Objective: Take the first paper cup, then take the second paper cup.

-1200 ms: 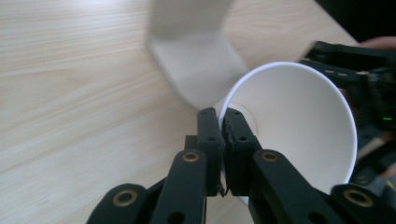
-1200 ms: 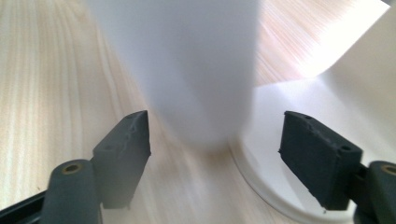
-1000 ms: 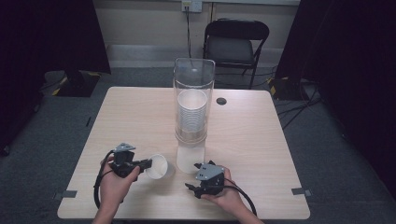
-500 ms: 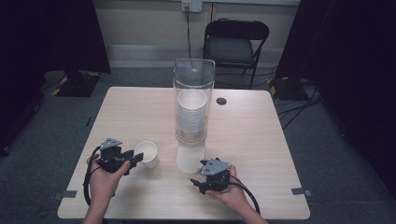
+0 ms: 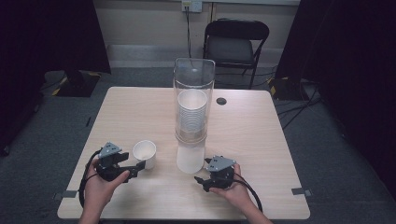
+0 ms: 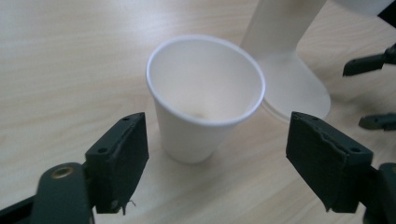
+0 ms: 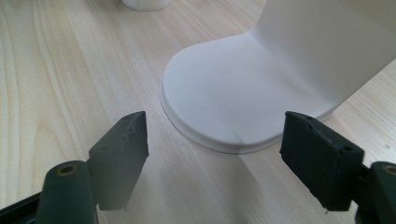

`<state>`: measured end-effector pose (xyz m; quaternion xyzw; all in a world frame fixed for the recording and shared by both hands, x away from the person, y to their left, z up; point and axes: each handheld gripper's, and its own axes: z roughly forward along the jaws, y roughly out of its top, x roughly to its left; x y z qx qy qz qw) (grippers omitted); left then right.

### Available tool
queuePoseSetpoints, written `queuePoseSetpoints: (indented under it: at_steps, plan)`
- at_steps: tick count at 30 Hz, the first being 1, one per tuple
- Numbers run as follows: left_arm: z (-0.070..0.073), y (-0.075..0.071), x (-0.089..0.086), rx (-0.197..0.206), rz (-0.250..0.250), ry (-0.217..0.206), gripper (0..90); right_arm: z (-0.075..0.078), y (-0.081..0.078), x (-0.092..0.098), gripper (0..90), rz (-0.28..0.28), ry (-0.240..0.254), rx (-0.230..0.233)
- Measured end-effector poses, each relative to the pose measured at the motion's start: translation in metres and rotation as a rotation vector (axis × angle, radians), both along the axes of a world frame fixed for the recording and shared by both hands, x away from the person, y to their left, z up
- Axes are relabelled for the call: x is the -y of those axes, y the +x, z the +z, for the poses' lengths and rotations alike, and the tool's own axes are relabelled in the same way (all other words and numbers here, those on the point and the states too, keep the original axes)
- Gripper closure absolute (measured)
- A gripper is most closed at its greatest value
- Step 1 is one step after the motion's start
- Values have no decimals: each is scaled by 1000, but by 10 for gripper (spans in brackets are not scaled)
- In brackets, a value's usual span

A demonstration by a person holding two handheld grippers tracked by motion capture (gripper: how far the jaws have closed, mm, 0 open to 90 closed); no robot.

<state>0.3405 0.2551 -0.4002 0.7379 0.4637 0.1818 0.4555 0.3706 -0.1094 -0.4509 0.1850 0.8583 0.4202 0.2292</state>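
Cup: small white tapered paper cup, upright, empty, on the pale wooden table, beside the tall clear cup dispenser.
Left tool: jaws spread, flanking the cup, not touching.
Right tool: jaws spread, facing the dispenser's white base.

High view overlooks the table; gripper views sit close, low.

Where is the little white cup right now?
The little white cup stands upright on the table, left of the dispenser's white base, just ahead of the open left gripper.
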Motion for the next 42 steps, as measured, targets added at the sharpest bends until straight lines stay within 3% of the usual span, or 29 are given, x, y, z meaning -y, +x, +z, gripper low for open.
queuePoseSetpoints:
  at_steps: [6, 9, 13, 16, 22, 24, 39, 42]
  plan:
    - [-25, -4, -6, -33, -46, 12, 171, 2, 4, -1, 229, -3, 9, 2]
    - [-44, -2, -2, -68, -87, 88, 172, 3, 6, 2, 223, -24, 29, -2]
    - [-56, -1, -2, -88, -83, 99, 180, 6, 9, 6, 206, -45, 50, -6]
    - [-64, -1, -1, -91, -89, 135, 181, 9, 11, 6, 203, -52, 49, -9]
    - [-71, -2, 2, 0, -137, 213, 160, 12, 13, 1, 198, -54, 64, -27]
    - [-75, -3, 2, 28, -151, 220, 151, 13, 14, -1, 195, -50, 70, -35]
    - [-75, -3, 2, 28, -157, 219, 135, 14, 15, -3, 187, -61, 83, -45]
    - [-75, -3, 2, 31, -162, 227, 127, 17, 16, -2, 189, -75, 118, -56]
